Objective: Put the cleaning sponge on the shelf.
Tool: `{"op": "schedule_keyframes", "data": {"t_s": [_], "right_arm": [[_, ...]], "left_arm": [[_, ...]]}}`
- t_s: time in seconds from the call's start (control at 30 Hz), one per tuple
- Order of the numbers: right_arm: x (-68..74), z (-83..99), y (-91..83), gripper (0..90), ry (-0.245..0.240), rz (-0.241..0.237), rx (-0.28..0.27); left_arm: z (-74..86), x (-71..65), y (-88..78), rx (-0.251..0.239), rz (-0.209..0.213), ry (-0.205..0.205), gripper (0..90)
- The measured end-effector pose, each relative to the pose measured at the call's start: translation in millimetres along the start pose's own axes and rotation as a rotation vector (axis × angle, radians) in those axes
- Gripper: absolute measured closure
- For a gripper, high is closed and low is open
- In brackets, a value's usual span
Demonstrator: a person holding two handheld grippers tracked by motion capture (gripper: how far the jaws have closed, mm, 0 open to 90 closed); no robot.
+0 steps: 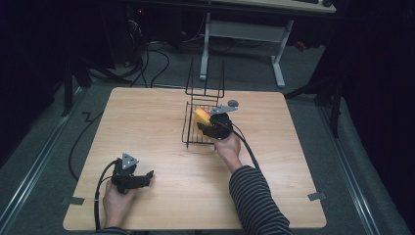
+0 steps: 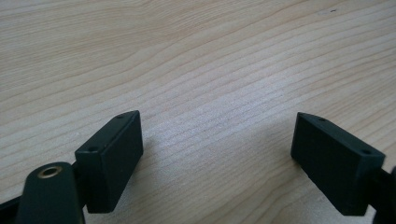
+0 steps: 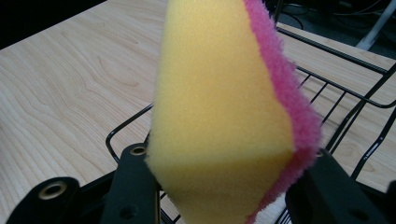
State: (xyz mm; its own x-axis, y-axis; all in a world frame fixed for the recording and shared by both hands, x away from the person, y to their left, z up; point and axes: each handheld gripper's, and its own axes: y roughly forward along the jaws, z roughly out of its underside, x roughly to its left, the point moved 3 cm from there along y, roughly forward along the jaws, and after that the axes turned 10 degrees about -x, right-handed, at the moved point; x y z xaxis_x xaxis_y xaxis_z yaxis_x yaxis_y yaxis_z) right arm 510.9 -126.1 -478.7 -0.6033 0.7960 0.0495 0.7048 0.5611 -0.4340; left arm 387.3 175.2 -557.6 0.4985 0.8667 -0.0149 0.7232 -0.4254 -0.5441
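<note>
Biggest thing first: your wooden table [image 1: 161, 147] takes up most of the high view, light grain, sitting on a dark floor. Just past its centre, toward 12 o'clock, stands the black wire rack [image 1: 192, 128], with a taller wire frame rising at its far end. Your right gripper [image 1: 211, 126] is over the rack at about 1 o'clock from the table's middle, and its jaws are squeezed onto the sponge [image 3: 219, 107], one pad on the yellow foam side, the other on the pink scrubby side. In the right gripper view the sponge stands on edge above the rack's wires; hard to say whether it touches them. Your left gripper [image 1: 139, 179] rests down at 7 o'clock near the table's front edge, well apart from the rack, jaws spread wide with just bare wood between them
</note>
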Motion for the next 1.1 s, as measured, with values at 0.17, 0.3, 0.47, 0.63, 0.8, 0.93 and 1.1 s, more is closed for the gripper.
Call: {"op": "schedule_keyframes", "data": {"t_s": [0.17,0.3,0.47,0.63,0.8,0.93,1.1], "right_arm": [[2.4,0.3,2.8,59.3,-0.002,-0.004,-0.002],[4.8,1.3,6.7,59.3,-0.008,-0.004,0.012],[3.1,3.5,9.3,59.3,0.003,0.001,0.023],[2.7,3.7,9.2,58.5,0.000,-0.004,0.025],[3.6,4.7,10.2,54.4,-0.001,-0.001,0.031],[3.4,5.3,10.4,50.1,0.006,0.001,0.037],[1.9,4.8,10.0,43.4,0.010,0.006,0.033]], "left_arm": [[0.0,0.0,0.0,0.000,0.000,0.000,17.3],[0.0,0.0,0.0,0.000,0.000,0.000,17.4],[0.0,0.0,0.0,0.000,0.000,0.000,17.4],[0.0,0.0,0.0,0.000,0.000,0.000,17.4],[0.0,0.0,0.0,0.000,0.000,0.001,17.4],[0.0,-0.1,0.0,0.000,0.000,0.000,17.4],[0.0,0.0,0.0,0.000,0.000,0.000,17.4]]}}
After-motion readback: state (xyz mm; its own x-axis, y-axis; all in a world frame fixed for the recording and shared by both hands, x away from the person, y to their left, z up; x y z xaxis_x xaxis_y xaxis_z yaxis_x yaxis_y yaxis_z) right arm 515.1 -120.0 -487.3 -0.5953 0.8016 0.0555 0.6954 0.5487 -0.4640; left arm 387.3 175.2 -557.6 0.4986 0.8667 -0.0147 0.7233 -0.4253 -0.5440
